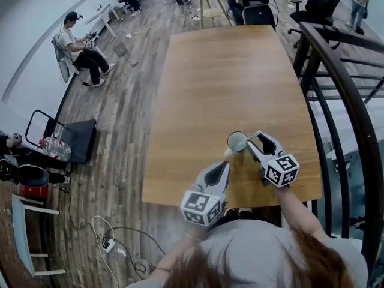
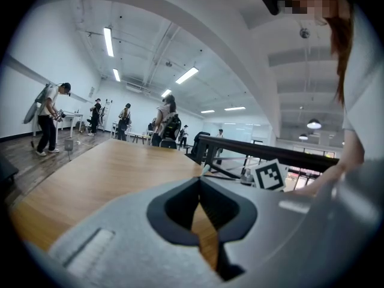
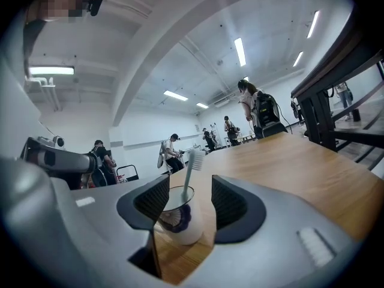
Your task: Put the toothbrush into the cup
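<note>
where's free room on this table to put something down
Bare: the table from the cup to its far edge, and the strip left of the cup. Crowded: the near edge, with the cup holding the toothbrush, the open right gripper facing it, and the left gripper.

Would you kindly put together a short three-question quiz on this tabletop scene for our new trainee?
1. True or false: the toothbrush stands inside the cup, bristles up.
2. How do the jaws of the right gripper stand?
A) shut on the brush handle
B) apart, gripping nothing
C) shut on the rim
3. Fill in: the left gripper is shut and holds ____.

Key: 1 true; 2 B; 3 nothing.
</note>
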A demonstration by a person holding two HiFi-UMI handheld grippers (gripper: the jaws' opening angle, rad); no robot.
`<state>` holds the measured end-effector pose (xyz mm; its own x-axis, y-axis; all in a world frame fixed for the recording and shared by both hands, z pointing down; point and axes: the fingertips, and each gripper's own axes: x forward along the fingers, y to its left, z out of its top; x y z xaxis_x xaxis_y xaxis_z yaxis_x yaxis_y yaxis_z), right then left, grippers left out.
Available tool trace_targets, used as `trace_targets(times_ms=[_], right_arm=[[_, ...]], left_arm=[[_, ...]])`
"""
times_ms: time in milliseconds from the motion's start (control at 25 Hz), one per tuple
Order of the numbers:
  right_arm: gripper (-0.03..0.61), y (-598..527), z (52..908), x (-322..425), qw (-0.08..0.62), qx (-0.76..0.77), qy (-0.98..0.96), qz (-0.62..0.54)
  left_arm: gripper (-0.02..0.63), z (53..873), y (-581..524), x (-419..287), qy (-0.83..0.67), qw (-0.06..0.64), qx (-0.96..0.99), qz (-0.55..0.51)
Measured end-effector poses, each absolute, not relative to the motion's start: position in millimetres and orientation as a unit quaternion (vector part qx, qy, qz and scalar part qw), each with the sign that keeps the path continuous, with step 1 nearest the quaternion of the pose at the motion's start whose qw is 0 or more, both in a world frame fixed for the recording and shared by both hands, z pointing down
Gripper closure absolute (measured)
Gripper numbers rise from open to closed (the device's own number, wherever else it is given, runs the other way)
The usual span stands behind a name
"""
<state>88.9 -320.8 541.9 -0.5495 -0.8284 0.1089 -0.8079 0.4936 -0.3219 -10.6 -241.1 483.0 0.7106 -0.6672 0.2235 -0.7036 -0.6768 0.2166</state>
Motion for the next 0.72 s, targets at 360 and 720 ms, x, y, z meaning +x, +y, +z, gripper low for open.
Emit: trace_targets(times_ms=[360,720], right_arm=[[0.466,-289,512,108,0.038,-0.494,0.854,-0.16],[0.584,-266,477,86,0.036,-0.469,0.871,-0.142]], left_arm=[[0.617,485,-246,16,-0.352,0.146,0.922,0.064],[0.617,480,-245,35,-0.34,0.144,0.927,0.06]])
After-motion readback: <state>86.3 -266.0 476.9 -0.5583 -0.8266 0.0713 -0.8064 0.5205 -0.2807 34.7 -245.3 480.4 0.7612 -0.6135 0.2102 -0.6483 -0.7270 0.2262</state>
